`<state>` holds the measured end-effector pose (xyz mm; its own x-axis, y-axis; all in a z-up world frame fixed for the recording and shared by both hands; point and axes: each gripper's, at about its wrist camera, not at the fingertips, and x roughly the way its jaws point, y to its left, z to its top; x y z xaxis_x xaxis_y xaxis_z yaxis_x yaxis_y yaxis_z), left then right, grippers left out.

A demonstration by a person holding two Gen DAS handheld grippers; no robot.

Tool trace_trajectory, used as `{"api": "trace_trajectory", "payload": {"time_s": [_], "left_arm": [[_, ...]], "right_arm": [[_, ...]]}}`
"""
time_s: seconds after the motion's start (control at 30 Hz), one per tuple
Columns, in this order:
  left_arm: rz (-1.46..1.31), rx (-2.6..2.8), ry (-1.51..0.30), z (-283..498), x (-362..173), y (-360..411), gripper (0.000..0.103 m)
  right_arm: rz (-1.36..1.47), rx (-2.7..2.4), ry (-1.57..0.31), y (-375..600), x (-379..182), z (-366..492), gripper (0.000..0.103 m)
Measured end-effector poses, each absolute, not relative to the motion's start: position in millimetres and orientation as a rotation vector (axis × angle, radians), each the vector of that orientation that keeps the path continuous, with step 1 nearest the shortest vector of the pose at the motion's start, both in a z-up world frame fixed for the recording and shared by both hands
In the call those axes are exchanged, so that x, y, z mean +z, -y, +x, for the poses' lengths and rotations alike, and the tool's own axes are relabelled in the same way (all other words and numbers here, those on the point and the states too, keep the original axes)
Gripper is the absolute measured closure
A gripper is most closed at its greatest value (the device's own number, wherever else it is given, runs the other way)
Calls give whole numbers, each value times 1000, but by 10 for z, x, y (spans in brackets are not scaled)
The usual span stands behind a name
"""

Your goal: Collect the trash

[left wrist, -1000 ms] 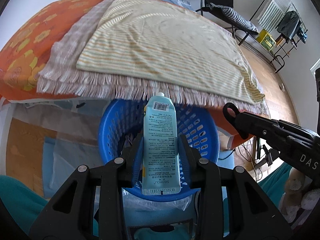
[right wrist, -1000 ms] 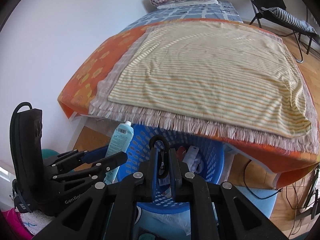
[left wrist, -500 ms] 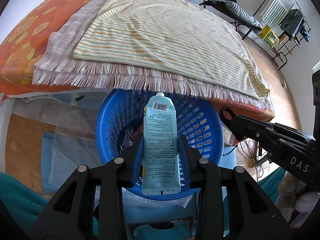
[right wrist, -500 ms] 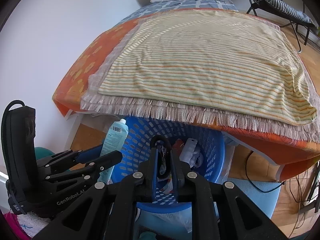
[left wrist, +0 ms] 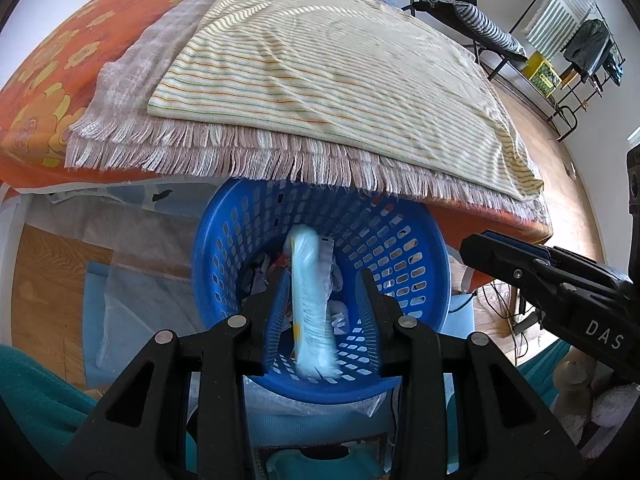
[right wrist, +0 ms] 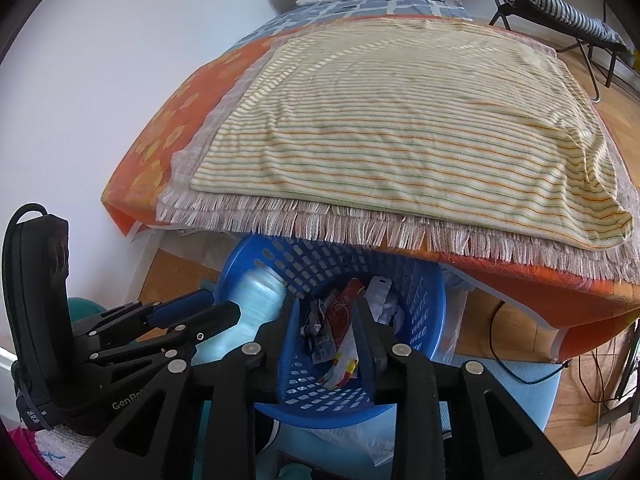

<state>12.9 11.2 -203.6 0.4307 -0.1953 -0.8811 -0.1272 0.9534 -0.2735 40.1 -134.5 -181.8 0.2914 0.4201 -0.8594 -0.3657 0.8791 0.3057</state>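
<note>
A round blue perforated basket [left wrist: 416,256] stands on the floor under the bed's fringed edge; it also shows in the right wrist view [right wrist: 420,292]. My left gripper [left wrist: 322,292] is open over the basket. A pale blue tube [left wrist: 312,304], blurred, is loose between its fingers and dropping into the basket; it also shows in the right wrist view [right wrist: 256,304]. My right gripper [right wrist: 326,320] is open over the basket, empty. Wrappers and crumpled paper [right wrist: 340,320] lie inside the basket.
A bed with a striped yellow blanket [left wrist: 328,64] over a fringed throw [left wrist: 240,152] overhangs the basket. Wooden floor [left wrist: 44,280] and a blue mat [right wrist: 516,384] surround it. A dark chair [left wrist: 460,4] and a drying rack [left wrist: 576,44] stand at the far right.
My left gripper opened and let go of the tube, which now falls blurred into the basket. My right gripper opened too. Both moved closer over the basket.
</note>
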Motion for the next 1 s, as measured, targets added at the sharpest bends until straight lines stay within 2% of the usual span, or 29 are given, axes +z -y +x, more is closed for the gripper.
{"api": "trace_trajectory", "payload": {"time_s": [0.03, 0.1, 0.17, 0.3, 0.37, 0.47, 0.53, 0.63, 0.8, 1.0], "left_arm": [[-320, -41, -1132, 130, -2038, -114, 69], [-321, -39, -1134, 131, -2042, -116, 69], [-320, -37, -1138, 133, -2046, -117, 68], [-318, -28, -1130, 127, -2036, -125, 57], [-316, -24, -1124, 124, -2021, -130, 56], [-308, -21, -1120, 122, -1995, -125, 56], [-295, -16, -1113, 121, -1963, -115, 55], [-284, -10, -1095, 121, -1895, -115, 40], [-239, 2, -1056, 138, -1755, -94, 39], [-206, 10, -1002, 157, -1554, -82, 32]], "right_arm": [[53, 523, -1162, 1346, -1815, 400, 73], [53, 520, -1162, 1353, -1810, 396, 64], [51, 514, -1156, 1363, -1797, 393, 49], [42, 503, -1146, 1387, -1773, 395, 46], [44, 497, -1142, 1400, -1764, 402, 36], [39, 482, -1128, 1432, -1733, 408, 26], [37, 474, -1120, 1450, -1710, 411, 22], [39, 461, -1103, 1487, -1652, 426, 19], [45, 439, -1072, 1571, -1526, 455, 16], [53, 422, -1026, 1656, -1341, 475, 11]]}}
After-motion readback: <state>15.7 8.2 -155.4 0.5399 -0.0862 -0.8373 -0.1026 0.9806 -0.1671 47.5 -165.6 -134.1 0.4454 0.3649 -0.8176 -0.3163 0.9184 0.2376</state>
